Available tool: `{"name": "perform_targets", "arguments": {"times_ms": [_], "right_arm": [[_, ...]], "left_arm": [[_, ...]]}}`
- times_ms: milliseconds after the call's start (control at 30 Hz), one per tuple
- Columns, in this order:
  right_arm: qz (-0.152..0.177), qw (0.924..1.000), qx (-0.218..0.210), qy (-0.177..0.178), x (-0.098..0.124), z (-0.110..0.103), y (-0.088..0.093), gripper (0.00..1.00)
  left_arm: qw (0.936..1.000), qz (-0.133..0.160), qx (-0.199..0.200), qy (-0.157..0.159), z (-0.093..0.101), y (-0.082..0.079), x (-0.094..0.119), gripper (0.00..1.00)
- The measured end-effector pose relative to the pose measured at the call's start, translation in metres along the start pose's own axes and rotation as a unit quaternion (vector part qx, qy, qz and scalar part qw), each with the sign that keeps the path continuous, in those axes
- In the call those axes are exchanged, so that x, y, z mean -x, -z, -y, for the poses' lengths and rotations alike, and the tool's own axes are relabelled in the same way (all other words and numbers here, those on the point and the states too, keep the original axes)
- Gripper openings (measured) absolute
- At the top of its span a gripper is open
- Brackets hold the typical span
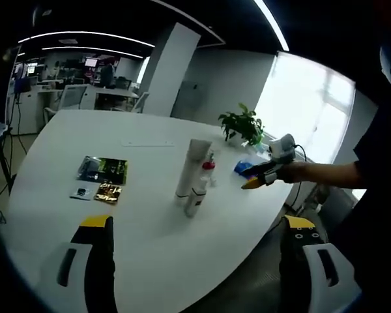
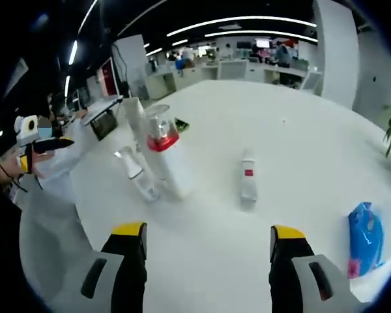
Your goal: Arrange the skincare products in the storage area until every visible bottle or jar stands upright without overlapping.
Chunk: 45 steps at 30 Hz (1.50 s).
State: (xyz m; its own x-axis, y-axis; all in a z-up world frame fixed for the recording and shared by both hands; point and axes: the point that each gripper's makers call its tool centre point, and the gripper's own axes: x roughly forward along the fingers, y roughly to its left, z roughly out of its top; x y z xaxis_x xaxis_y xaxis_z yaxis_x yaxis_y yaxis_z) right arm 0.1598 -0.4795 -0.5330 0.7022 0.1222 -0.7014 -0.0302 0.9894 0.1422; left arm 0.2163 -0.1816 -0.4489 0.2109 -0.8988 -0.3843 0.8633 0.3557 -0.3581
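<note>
White bottles, red-collared pump, blue packet.

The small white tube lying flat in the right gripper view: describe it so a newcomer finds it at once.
Start at the large white round table. Near its middle stands a cluster: a tall white tube, a red-collared clear-capped bottle and a small spray bottle. Right of them, apart, the small white tube with a red label lies flat, the one product not upright.

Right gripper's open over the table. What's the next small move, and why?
Probably ease the right gripper forward to the small white tube lying flat ahead of it. Its jaws are open and empty, and that tube seems the only product not upright; the tall tube, red-capped bottle and small spray bottle already stand.
</note>
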Motion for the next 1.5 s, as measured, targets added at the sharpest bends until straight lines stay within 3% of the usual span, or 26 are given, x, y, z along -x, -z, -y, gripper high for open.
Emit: {"name": "perform_targets", "arguments": {"times_ms": [167,433,800,1133,1200,1500], "right_arm": [[-0.023,0.9997,0.003,-0.001,-0.020,0.016,-0.003,0.78],[-0.067,0.9977,0.001,0.000,-0.042,0.026,0.000,0.73],[-0.113,0.9933,-0.002,0.022,-0.073,0.047,0.003,0.70],[-0.124,0.9911,-0.017,0.047,-0.089,0.055,-0.007,0.61],[-0.129,0.9902,-0.016,0.052,-0.097,0.066,-0.013,0.56],[-0.153,0.9865,-0.003,0.058,-0.113,0.068,-0.023,0.44]], "left_arm": [[1.0000,-0.003,0.005,-0.003,-0.004,0.000,-0.002,0.99],[0.9999,0.002,0.011,-0.006,-0.012,-0.001,-0.003,0.99],[0.9997,-0.006,0.024,-0.003,-0.014,0.007,-0.012,0.99],[0.9996,-0.011,0.027,-0.001,-0.019,0.009,-0.019,0.99],[0.9995,-0.011,0.029,0.001,-0.018,0.010,-0.020,0.99],[0.9993,-0.022,0.031,0.006,-0.014,0.014,-0.028,0.99]]}}
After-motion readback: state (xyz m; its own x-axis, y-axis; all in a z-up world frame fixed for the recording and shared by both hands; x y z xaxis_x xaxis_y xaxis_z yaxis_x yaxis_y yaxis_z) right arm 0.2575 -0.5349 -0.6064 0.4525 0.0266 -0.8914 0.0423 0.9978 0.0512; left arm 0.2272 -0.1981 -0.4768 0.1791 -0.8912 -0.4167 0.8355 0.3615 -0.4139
